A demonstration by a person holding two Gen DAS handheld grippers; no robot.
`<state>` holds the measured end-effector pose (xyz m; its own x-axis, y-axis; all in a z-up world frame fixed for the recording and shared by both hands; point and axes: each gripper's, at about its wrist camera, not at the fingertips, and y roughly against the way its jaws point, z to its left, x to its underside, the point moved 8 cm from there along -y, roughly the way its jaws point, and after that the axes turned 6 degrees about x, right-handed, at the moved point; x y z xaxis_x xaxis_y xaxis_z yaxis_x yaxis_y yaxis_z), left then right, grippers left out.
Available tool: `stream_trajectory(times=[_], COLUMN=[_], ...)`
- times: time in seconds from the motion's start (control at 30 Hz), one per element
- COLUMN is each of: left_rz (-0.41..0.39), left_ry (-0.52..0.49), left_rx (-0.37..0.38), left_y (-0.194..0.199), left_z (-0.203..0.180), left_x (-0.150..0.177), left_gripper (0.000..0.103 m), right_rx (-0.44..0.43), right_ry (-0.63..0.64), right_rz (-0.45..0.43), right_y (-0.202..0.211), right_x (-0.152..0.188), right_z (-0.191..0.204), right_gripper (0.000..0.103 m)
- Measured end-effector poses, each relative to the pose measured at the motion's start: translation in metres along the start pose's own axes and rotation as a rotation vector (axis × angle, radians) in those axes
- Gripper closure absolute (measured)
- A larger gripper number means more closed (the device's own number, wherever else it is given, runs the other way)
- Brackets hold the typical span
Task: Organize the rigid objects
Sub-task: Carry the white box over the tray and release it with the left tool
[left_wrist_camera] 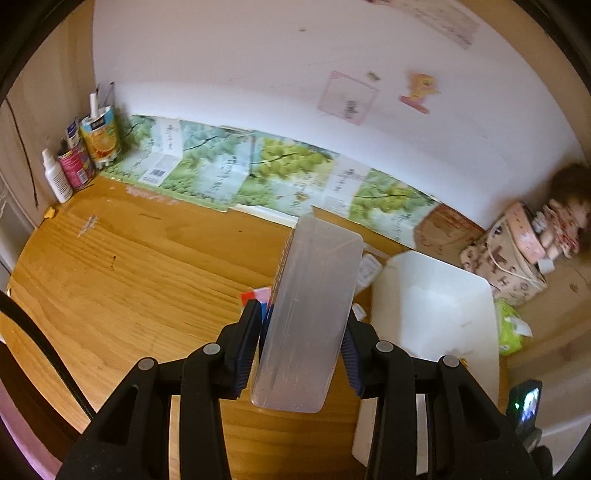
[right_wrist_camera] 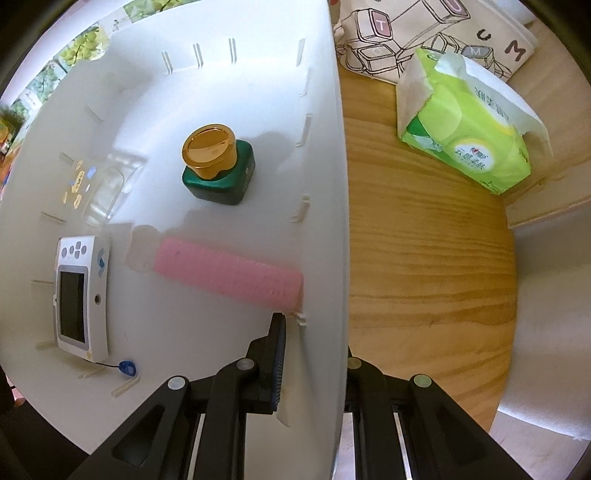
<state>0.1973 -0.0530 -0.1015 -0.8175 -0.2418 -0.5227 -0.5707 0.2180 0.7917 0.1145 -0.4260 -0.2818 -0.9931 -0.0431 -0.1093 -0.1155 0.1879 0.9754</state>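
My left gripper (left_wrist_camera: 304,328) is shut on a translucent plastic box (left_wrist_camera: 314,314), held up above the wooden desk (left_wrist_camera: 129,266) just left of the white bin (left_wrist_camera: 436,310). My right gripper (right_wrist_camera: 314,354) points straight down and is shut on the white bin's wall (right_wrist_camera: 332,221), one finger inside and one outside. Inside the bin lie a green jar with a gold lid (right_wrist_camera: 216,166), a pink ribbed roller (right_wrist_camera: 229,273), a white handheld device with a screen (right_wrist_camera: 83,295), a clear plastic case (right_wrist_camera: 107,188) and a small blue tag (right_wrist_camera: 127,367).
A green tissue pack (right_wrist_camera: 469,129) and a printed tote bag (right_wrist_camera: 424,33) lie on the desk right of the bin. At the back left corner stand cans with pens (left_wrist_camera: 99,136) and a white bottle (left_wrist_camera: 57,177). A doll (left_wrist_camera: 565,221) sits on a box at the far right.
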Motion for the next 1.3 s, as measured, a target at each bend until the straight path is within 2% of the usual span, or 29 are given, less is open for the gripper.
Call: stream_trajectory(times=[0.3, 0.67, 0.83, 1.1, 1.13, 1.23, 1.3], left_rz=[0.048, 0.239, 0.327, 0.341, 0.341, 0.307, 0.277], left_ry=[-0.124, -0.310, -0.396, -0.459, -0.460, -0.443, -0.418], left_rx=[0.088, 0.230, 0.264, 0.300, 0.307, 0.315, 0.294], left_y=[-0.004, -0.039, -0.046, -0.033, -0.031, -0.024, -0.020], left_z=[-0.058, -0.147, -0.176, -0.191, -0.191, -0.184, -0.174], left_x=[0.022, 0.086, 0.115, 0.136, 0.139, 0.140, 0.137], left_gripper=[0.059, 0.059, 0.059, 0.058, 0.057, 0.042, 0.042], right_rx=[-0.003, -0.011, -0.020, -0.021, -0.023, -0.028, -0.020], right_ry=[0.025, 0.041, 0.049, 0.048, 0.044, 0.033, 0.027], right_rz=[-0.011, -0.022, -0.019, -0.034, -0.036, -0.034, -0.031], right_y=[0.002, 0.006, 0.007, 0.005, 0.005, 0.005, 0.004], right_x=[0.000, 0.001, 0.002, 0.000, 0.001, 0.003, 0.005], right_z=[0.006, 0.006, 0.006, 0.004, 0.004, 0.002, 0.001], right_gripper=[0.086, 0.086, 0.086, 0.086, 0.086, 0.086, 0.086])
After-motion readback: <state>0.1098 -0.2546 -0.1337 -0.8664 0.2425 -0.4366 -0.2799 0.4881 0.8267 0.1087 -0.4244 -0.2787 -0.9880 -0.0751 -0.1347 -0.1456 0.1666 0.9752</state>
